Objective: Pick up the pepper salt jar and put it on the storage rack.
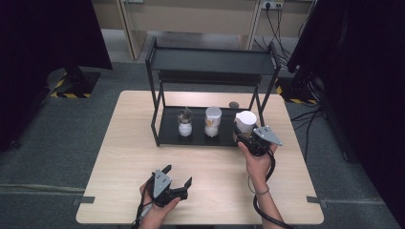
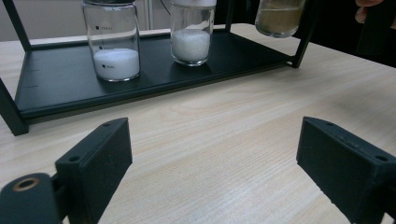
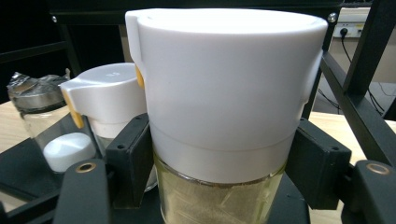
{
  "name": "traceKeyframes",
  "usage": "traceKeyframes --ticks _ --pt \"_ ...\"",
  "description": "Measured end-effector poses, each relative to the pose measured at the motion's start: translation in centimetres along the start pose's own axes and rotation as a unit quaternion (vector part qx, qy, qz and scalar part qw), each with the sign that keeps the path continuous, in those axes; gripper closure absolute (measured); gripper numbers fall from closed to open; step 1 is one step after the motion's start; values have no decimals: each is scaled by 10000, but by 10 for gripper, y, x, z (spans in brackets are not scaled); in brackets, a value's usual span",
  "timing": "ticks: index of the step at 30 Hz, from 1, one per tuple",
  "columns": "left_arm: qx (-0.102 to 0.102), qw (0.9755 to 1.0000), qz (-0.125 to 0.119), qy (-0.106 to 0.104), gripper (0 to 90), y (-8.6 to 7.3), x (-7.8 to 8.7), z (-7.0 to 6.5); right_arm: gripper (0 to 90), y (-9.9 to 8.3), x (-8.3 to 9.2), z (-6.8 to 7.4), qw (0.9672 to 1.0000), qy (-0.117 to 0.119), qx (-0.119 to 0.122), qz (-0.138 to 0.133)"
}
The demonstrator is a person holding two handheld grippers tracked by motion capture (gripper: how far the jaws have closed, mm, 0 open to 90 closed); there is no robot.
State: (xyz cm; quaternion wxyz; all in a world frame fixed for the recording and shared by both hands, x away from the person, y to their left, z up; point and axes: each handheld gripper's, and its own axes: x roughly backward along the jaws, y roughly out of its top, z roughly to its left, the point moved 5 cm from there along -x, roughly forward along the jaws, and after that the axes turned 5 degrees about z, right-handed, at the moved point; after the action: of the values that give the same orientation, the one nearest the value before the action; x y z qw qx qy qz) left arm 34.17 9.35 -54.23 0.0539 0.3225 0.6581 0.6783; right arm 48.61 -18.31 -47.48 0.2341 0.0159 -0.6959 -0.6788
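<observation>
Right gripper (image 1: pixel 244 135) clamped on a jar (image 3: pixel 224 93), jaws pressing the glass just under its white cap; tan powder inside. In the high view the jar (image 1: pixel 246 121) sits at the right end of the rack (image 1: pixel 210 62), at the edge of the lower shelf (image 2: pixel 51 93), beside the rack's right front post. Whether its base touches the shelf cannot be told; in the left gripper view its bottom appears above shelf level.

Left gripper (image 1: pixel 177 179) rests low over the table (image 1: pixel 124 143) near the front edge, well apart from the rack, jaws spread wide with nothing between them, only bare wood.

Two more jars on the lower shelf: a middle one (image 1: pixel 213 122) with white cap and coarse white grains, and a left one (image 1: pixel 185 122) with a foil-like top and fine white powder. They stand upright, near each other but apart. Small dark round thing (image 1: pixel 234 105) lies on the table behind the rack; too small to identify
</observation>
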Motion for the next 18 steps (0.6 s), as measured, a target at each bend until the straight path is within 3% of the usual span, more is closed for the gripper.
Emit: traceKeyframes --ticks 18 --pt "-14 10000 -1 -5 98 0 0 0 310 4 -14 2 10000 -67 0 62"
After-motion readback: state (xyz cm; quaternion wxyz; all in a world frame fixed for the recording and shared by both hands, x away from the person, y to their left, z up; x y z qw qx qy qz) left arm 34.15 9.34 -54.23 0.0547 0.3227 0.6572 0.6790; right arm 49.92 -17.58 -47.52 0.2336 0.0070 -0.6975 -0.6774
